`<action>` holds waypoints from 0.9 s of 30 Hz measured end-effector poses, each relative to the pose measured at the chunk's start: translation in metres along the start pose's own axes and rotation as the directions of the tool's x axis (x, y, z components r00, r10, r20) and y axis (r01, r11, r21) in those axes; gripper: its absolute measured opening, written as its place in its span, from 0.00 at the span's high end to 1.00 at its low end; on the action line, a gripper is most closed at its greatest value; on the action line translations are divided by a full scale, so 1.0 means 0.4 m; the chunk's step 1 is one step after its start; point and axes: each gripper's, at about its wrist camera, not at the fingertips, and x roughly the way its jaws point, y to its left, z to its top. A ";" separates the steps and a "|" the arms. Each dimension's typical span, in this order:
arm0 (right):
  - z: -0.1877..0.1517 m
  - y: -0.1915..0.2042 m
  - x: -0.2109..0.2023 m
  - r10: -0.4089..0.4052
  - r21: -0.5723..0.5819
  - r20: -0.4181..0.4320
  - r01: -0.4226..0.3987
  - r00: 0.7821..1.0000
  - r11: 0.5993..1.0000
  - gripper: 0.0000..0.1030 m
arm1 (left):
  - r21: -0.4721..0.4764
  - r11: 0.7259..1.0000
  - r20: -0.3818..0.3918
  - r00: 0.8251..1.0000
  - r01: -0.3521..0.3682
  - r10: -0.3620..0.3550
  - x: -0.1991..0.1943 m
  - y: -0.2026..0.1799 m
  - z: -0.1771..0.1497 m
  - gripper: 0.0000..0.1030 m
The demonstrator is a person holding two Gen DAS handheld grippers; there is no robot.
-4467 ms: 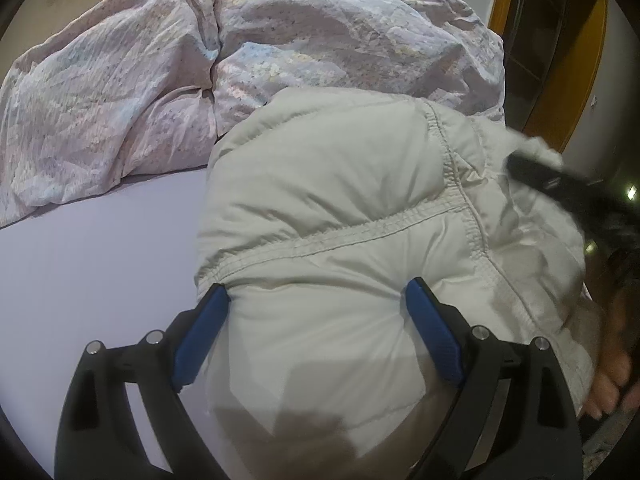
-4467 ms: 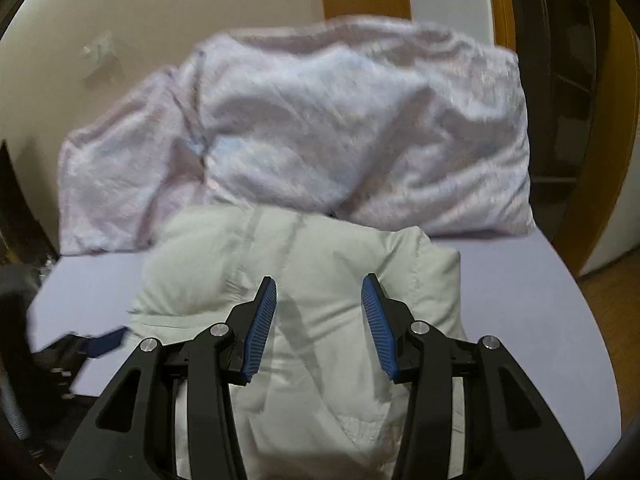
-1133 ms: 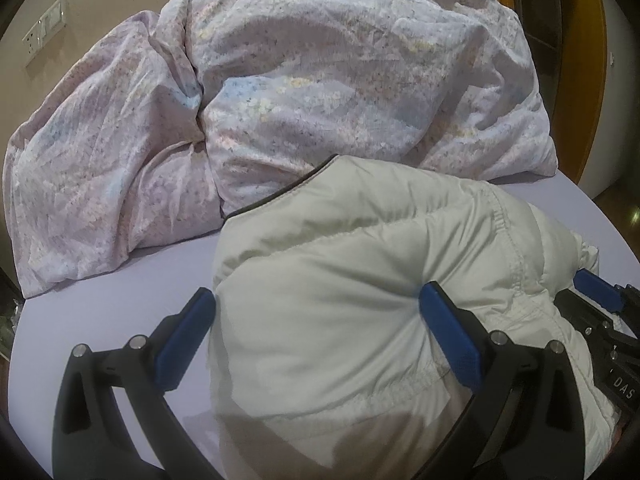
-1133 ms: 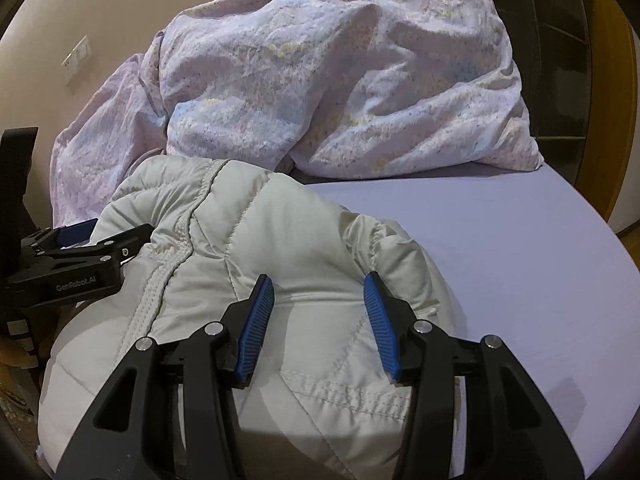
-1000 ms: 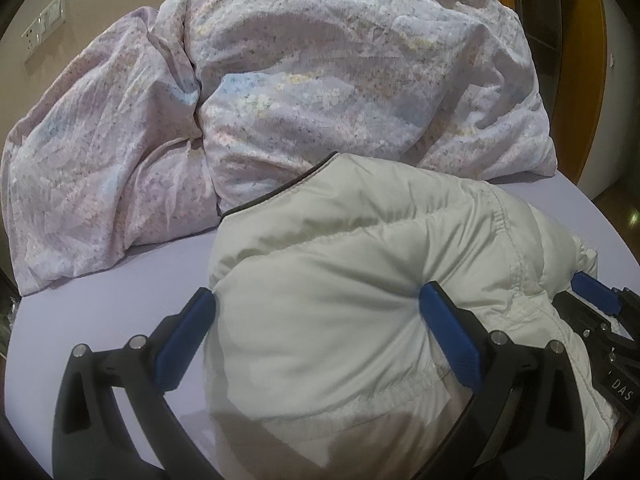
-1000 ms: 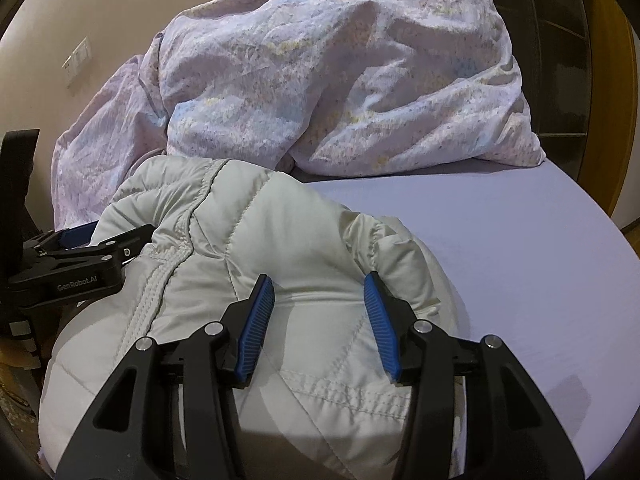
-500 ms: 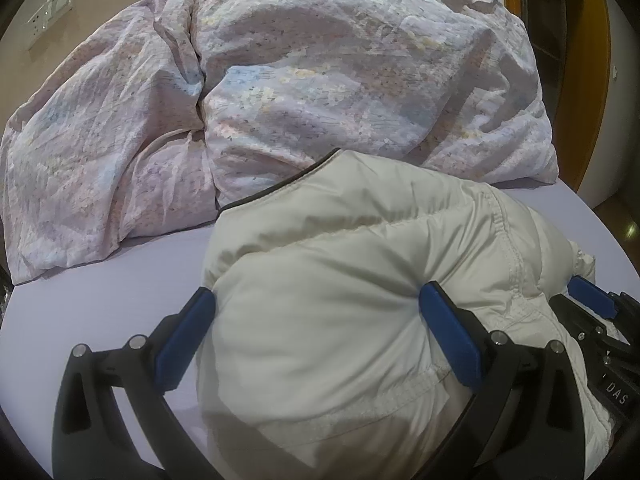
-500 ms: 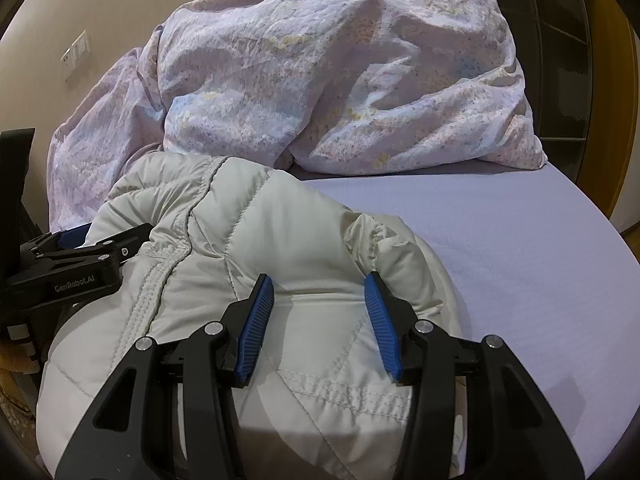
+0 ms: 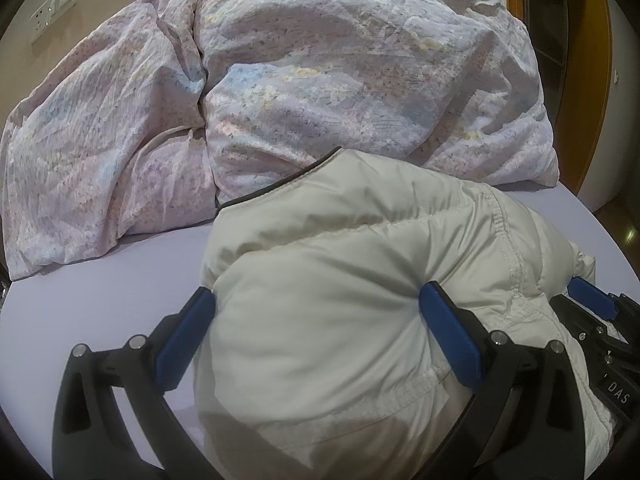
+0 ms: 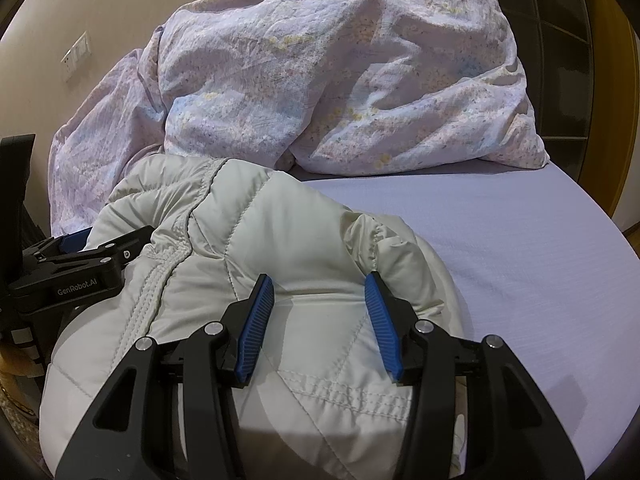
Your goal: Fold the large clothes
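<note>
A cream quilted puffer jacket [image 9: 340, 280] lies bundled on the lavender bed sheet [image 9: 92, 304]; it also fills the near part of the right wrist view [image 10: 248, 248]. My left gripper [image 9: 316, 304] is wide open, its blue pads pressed against both sides of a bulge of the jacket. My right gripper [image 10: 320, 292] is open too, its jaws straddling a puffed fold near the jacket's right edge. Each gripper shows in the other's view: the right one [image 9: 592, 312] at the jacket's right, the left one [image 10: 80, 260] at its left.
A crumpled floral pink duvet [image 9: 280, 80] is heaped at the back of the bed, touching the jacket's far edge. Bare sheet [image 10: 520, 240] lies to the right. A wall with sockets [image 9: 52, 8] is at the left, a wooden door frame [image 9: 596, 60] at the right.
Both grippers have crept slightly forward with the jacket toward the duvet over the last second. Both jaws stay open as before.
</note>
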 end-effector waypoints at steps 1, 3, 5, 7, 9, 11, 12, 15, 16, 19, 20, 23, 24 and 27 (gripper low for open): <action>-0.001 0.000 -0.002 0.000 0.001 0.000 0.000 1.000 1.000 0.51 | 0.000 1.000 0.000 1.000 0.000 0.000 0.000 0.000 0.000 0.02; -0.001 0.000 -0.001 0.000 0.000 0.000 0.000 1.000 1.000 0.51 | -0.003 1.000 0.000 1.000 0.002 -0.002 0.000 0.001 -0.001 0.02; 0.001 0.000 0.002 -0.001 -0.002 -0.001 0.001 1.000 1.000 0.51 | -0.001 1.000 0.000 1.000 0.002 -0.002 0.000 0.001 -0.001 0.02; 0.002 0.001 0.003 -0.001 -0.004 -0.002 0.001 1.000 1.000 0.51 | 0.000 1.000 0.000 1.000 0.001 -0.001 0.000 0.002 -0.001 0.02; 0.003 0.002 0.004 -0.003 -0.004 -0.003 0.003 1.000 1.000 0.51 | -0.003 1.000 0.001 1.000 -0.002 0.002 0.001 0.002 -0.002 0.02; 0.002 0.001 0.004 -0.003 -0.004 -0.003 0.003 1.000 1.000 0.51 | -0.008 1.000 0.001 1.000 -0.002 0.002 0.004 0.003 -0.003 0.02; 0.001 0.001 0.004 -0.004 -0.004 -0.004 0.004 1.000 1.000 0.51 | -0.010 1.000 0.000 1.000 -0.005 0.005 0.006 0.002 -0.002 0.02; 0.003 0.003 0.006 -0.014 -0.009 -0.012 0.014 1.000 1.000 0.51 | 0.003 0.999 0.001 0.999 -0.037 0.037 0.003 -0.008 0.001 0.02; 0.007 0.005 0.006 -0.023 -0.011 -0.020 0.022 1.000 1.000 0.51 | 0.015 0.998 0.003 0.999 -0.054 0.054 -0.001 -0.014 0.004 0.02; 0.016 0.025 -0.016 -0.084 -0.028 -0.037 0.083 0.996 0.996 0.46 | 0.032 0.997 0.004 0.998 -0.069 0.069 -0.042 -0.012 0.005 0.02; 0.020 0.031 -0.033 -0.100 -0.026 -0.042 0.099 0.994 0.995 0.34 | 0.025 0.999 -0.003 0.999 -0.046 0.046 -0.058 -0.003 0.001 0.02; 0.029 0.029 -0.102 -0.060 -0.008 -0.019 0.060 0.998 0.998 0.02 | -0.034 0.994 -0.037 0.994 0.103 -0.105 -0.125 0.047 -0.011 0.02; 0.033 0.020 -0.132 -0.026 0.007 -0.017 0.026 1.000 1.000 0.02 | -0.052 0.988 -0.041 0.988 0.145 -0.147 -0.151 0.069 -0.016 0.02; 0.038 -0.027 -0.175 0.052 0.085 -0.062 -0.046 0.997 0.995 0.01 | -0.067 0.979 -0.054 0.979 0.194 -0.197 -0.191 0.119 -0.032 0.02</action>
